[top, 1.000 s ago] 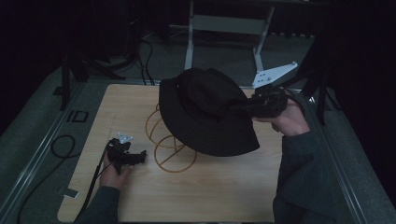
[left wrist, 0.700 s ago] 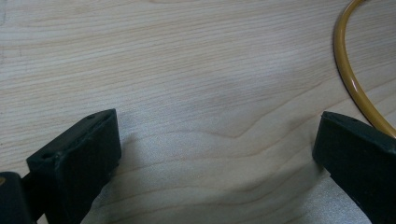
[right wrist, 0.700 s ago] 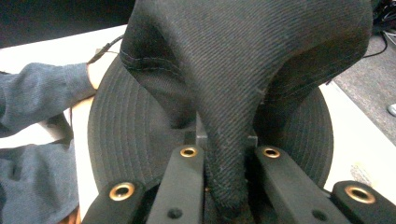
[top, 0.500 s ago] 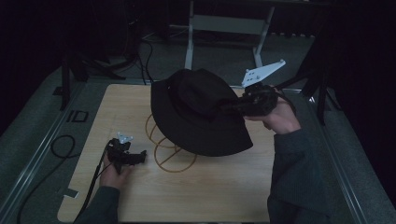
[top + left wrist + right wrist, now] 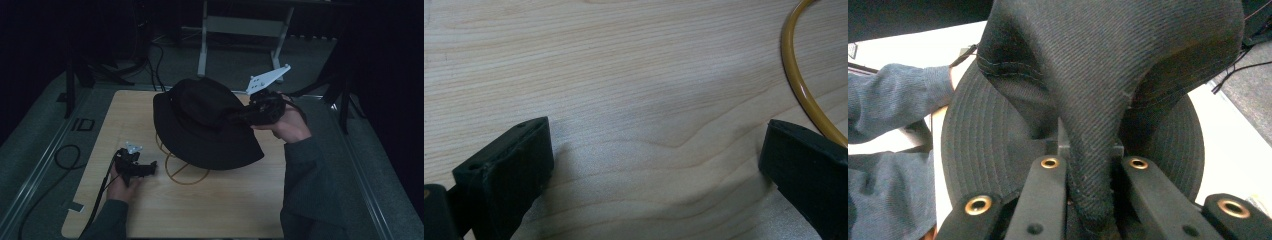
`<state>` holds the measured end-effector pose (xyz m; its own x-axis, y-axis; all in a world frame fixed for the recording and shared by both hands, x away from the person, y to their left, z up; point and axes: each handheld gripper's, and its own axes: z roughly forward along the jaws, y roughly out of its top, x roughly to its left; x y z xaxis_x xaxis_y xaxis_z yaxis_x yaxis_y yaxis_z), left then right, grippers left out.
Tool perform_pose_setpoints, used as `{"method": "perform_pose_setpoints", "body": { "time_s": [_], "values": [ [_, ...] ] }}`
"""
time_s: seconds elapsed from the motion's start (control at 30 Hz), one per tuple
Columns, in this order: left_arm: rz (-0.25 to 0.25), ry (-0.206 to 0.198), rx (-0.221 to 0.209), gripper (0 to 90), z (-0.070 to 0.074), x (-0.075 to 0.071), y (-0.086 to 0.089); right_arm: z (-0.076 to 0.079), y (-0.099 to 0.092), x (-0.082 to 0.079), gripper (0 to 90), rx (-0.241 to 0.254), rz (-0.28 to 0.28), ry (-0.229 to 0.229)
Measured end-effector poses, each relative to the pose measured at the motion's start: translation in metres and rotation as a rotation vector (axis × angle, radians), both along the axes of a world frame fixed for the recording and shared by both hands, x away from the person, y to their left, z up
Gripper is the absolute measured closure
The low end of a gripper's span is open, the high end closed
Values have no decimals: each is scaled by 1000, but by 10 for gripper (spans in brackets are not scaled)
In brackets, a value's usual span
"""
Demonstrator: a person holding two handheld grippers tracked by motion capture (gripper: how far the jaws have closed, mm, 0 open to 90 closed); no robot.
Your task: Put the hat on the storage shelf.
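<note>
Leftward since before, the hat (image 5: 205,125) now hangs over the wire stand (image 5: 182,167), crown fabric pinched by the right hand-held gripper (image 5: 250,114); left hand-held gripper (image 5: 147,169) rests released on the tabletop (image 5: 225,210)

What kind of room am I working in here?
Probably a lab or recording studio: a lone wooden table in a dark room, cables trailing over the floor, a metal stand behind it.

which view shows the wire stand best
The high view: the yellow wire stand shows its base ring and loops under the black hat. The left gripper view catches one curved stretch of its wire on the table.
</note>
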<state>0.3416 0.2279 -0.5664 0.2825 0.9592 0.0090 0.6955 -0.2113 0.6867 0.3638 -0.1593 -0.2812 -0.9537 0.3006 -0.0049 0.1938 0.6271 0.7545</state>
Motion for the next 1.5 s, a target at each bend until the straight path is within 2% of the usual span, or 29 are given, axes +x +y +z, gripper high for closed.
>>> {"method": "perform_pose_setpoints", "body": {
  "time_s": [0.77,1.27,1.5],
  "values": [
    [1,-1,0,13,0,0,0,-7,22,7,855,-26,23,29],
    [1,-2,2,12,0,0,0,-12,34,14,834,-47,9,37],
    [2,-3,2,12,0,0,0,-16,38,18,809,-66,-14,34]
  ]
}}
